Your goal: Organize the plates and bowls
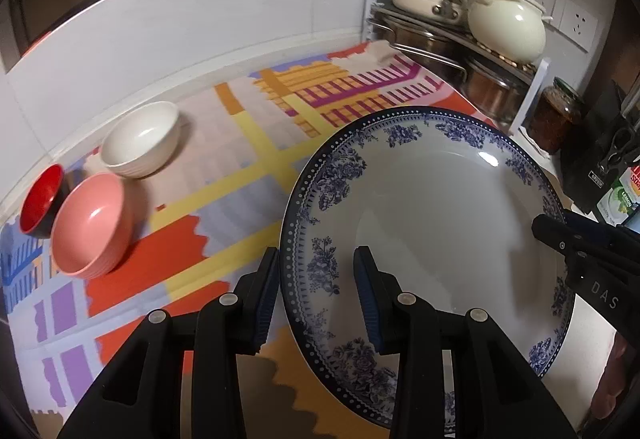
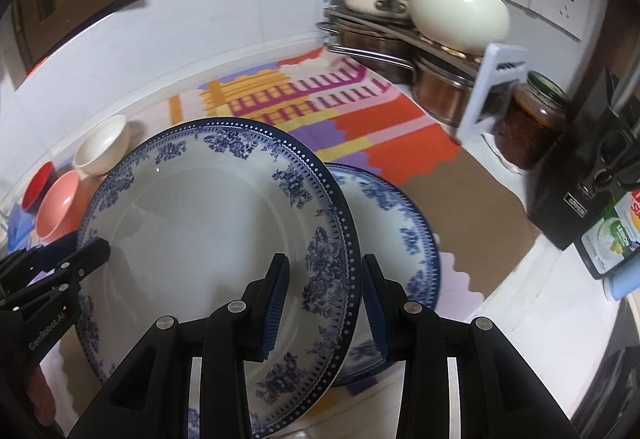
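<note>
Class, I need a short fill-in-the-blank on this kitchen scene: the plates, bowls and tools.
1. The left tool and right tool grip one ____-patterned plate.
2. A second plate lies ____ it.
3. Beside the pink bowl sits a smaller ____ bowl.

Missing: blue; beneath; red

White tiled wall behind a counter under a colourful patterned mat; wall sockets at right.

Home kitchen: stacked pots, wall sockets.
</note>
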Tool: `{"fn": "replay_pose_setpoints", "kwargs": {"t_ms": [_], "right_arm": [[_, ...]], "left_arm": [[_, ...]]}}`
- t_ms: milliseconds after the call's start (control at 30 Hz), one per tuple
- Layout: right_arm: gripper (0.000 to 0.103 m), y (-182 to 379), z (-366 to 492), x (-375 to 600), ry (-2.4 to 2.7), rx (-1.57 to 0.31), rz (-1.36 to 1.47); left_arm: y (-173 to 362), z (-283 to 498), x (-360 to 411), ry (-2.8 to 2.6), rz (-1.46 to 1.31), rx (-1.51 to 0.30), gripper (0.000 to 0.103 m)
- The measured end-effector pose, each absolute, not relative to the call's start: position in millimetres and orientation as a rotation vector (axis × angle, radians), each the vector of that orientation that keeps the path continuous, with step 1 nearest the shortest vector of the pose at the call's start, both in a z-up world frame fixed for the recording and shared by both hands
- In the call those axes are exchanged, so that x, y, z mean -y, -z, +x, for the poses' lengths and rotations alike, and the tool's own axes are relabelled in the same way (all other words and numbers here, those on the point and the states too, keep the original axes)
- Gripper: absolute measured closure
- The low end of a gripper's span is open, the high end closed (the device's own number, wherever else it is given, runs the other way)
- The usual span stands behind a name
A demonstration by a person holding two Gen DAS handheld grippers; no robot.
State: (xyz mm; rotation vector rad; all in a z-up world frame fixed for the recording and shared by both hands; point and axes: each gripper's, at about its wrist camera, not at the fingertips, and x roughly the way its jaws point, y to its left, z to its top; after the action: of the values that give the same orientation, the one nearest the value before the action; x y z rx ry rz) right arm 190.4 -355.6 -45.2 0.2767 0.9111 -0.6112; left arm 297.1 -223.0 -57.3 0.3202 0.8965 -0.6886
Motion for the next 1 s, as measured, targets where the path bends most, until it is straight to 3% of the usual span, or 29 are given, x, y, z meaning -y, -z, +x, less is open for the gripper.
{"fn": "replay_pose_setpoints", "kwargs": {"t_ms": [1000], "right_arm": [[0.065, 106.9, 180.7, 448.6, 0.655, -1.008, 0.370]], "left_arm": [[112.4, 291.5, 312.9, 0.698, 0.441, -0.987, 0.065]]}}
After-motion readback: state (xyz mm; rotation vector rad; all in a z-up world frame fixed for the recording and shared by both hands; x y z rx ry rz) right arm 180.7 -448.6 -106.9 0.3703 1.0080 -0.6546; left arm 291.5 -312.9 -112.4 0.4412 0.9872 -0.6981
